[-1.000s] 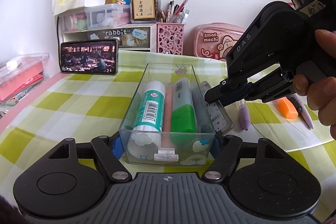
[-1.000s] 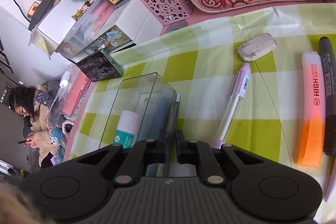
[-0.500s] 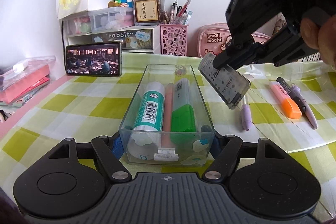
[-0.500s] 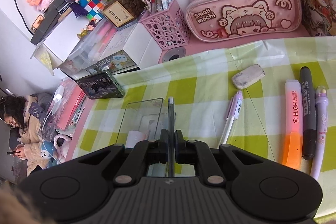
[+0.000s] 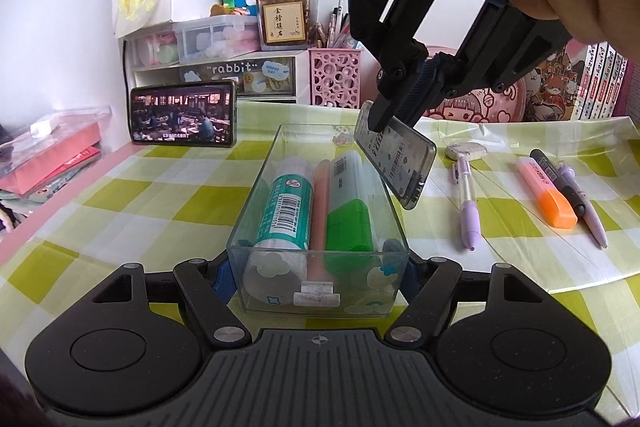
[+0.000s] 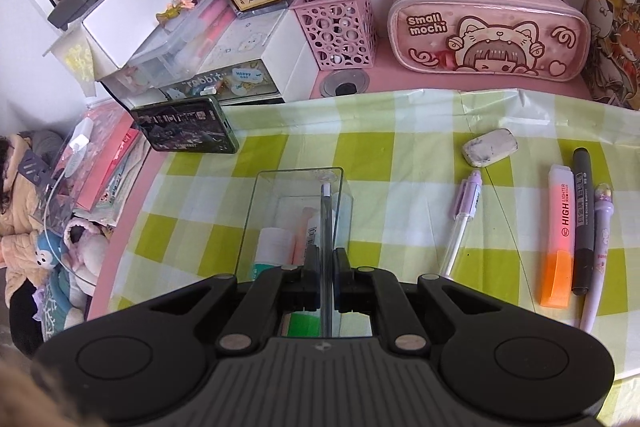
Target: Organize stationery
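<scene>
The left hand-held gripper (image 5: 318, 277) clamps the clear box (image 5: 256, 195); the right hand-held gripper (image 5: 394, 113) pinches its transparent lid (image 5: 400, 157) above.

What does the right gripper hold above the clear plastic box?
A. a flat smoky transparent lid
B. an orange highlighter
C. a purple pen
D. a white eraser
A: the right gripper is shut on the flat smoky transparent lid, lifted above the clear plastic box.
</scene>
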### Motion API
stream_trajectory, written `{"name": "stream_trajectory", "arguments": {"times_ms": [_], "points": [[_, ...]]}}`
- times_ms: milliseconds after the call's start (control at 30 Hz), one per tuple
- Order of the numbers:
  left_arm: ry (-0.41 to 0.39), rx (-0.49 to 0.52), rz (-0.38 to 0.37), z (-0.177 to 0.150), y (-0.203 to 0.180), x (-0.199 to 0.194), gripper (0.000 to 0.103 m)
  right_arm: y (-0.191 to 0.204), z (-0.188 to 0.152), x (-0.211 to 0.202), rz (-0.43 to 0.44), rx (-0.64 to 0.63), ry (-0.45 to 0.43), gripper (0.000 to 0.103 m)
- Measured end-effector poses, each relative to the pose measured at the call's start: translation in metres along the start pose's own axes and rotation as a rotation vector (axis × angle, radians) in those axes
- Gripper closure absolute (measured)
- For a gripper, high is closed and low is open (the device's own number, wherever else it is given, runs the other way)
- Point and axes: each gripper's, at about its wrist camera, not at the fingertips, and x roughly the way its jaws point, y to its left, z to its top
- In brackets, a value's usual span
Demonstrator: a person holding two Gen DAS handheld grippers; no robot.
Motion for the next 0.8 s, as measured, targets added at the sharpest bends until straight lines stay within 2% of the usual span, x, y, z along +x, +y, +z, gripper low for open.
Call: {"name": "stream_trajectory", "arguments": {"times_ms": [167,267,367,467,600,700,800], "points": [[-0.006,0.011,0.004,-0.001,-0.001,-0.001,0.030,0.029,0.007,0.008,-0.143,-0.089,0.027,0.084],[-0.003,0.003,-0.004,-0.001,0.001,0.000,0.030,0.042,0.008,0.012,-0.199,-0.124,0.042,0.084],[-0.004,-0.001,-0.010,-0.001,0.003,-0.001,0.030,0.049,0.011,0.014,-0.190,-0.125,0.077,0.084],[-0.002,-0.003,-0.011,-0.001,0.003,0.000,0.030,0.050,0.011,0.017,-0.248,-0.136,0.061,0.084],[-0.006,0.007,-0.005,-0.001,0.001,-0.001,0.030,0.046,0.010,0.027,-0.245,-0.113,0.104,0.084],[-0.009,0.012,-0.005,-0.001,0.001,-0.001,0.030,0.049,0.010,0.031,-0.192,-0.104,0.140,0.084],[-0.006,0.009,-0.009,-0.001,0.002,-0.001,0.030,0.050,0.009,0.030,-0.204,-0.090,0.109,0.084]]}}
